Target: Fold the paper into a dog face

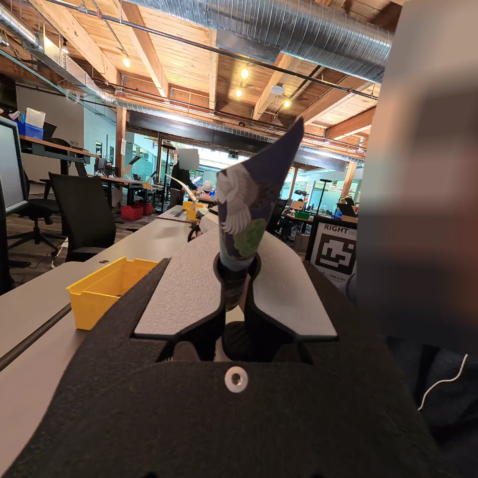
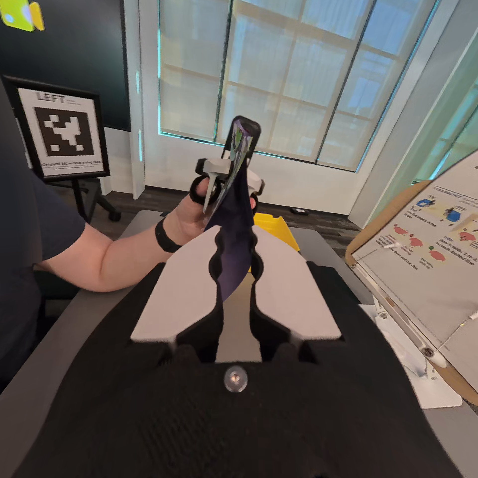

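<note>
Left wrist view shows you holding the paper (image 1: 243,207) up in the air, well above the grey table (image 1: 31,310), with the left gripper (image 1: 236,271) pinched shut on its lower end. The sheet, dark purple with a white crane and green patches printed on it, rises from between the jaws, curled rather than flat, and tapers to a point near the ceiling beams. A yellow bin (image 1: 103,287) sits on the table to the left.

In the right wrist view, the right gripper (image 2: 235,248) appears closed on the same paper (image 2: 234,248): the dark purple side runs down between the wavy fingertips (image 2: 196,258), though the jaws stand a little apart lower down. Farther off, your hand (image 2: 188,219) works the other gripper (image 2: 232,165), which clamps the far end. So the sheet hangs stretched between both claws, twisted along its length.

You look early to midway in the job, judging by this. The paper seems doubled over into a pointed shape, perhaps the first diagonal fold, but no crisp crease is visible, and no ears or chin are formed. Those folds, as the instruction board (image 2: 424,258) at right lays out, are still ahead of you.
</note>
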Demonstrator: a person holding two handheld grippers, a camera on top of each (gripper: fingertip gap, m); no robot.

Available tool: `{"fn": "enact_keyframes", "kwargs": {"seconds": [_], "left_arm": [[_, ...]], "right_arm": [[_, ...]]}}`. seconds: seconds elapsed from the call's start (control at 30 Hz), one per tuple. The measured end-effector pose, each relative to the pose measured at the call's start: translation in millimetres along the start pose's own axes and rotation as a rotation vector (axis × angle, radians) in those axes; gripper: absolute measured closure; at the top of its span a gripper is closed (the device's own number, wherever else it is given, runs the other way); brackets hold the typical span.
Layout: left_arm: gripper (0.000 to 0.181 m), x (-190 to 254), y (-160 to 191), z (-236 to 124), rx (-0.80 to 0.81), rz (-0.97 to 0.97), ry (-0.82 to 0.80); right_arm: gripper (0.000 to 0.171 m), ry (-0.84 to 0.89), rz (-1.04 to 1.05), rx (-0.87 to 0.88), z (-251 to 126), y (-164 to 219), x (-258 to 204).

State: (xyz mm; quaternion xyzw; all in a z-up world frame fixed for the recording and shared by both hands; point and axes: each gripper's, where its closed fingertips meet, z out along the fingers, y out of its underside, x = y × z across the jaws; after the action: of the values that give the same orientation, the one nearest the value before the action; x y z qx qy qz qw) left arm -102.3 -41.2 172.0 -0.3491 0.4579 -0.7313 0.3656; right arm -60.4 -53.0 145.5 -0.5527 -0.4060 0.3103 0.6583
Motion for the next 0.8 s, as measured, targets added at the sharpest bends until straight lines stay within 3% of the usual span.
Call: {"fn": "enact_keyframes", "kwargs": {"seconds": [0.03,0.43,0.6,0.8], "left_arm": [[0.172,0,0,-1,0.0,0.001,-0.001],[0.172,3,4,4,-0.019,-0.001,0.013],[0.177,1,5,4,-0.017,0.0,0.009],[0.177,3,1,2,-0.001,-0.007,0.019]], "right_arm": [[0.153,0.036,0.002,0.007,2,-1,4],[0.152,0.045,0.061,0.108,23,1,5],[0.171,0.02,0.07,0.148,25,2,2],[0.154,-0.02,0.042,0.167,20,-1,-1]]}}
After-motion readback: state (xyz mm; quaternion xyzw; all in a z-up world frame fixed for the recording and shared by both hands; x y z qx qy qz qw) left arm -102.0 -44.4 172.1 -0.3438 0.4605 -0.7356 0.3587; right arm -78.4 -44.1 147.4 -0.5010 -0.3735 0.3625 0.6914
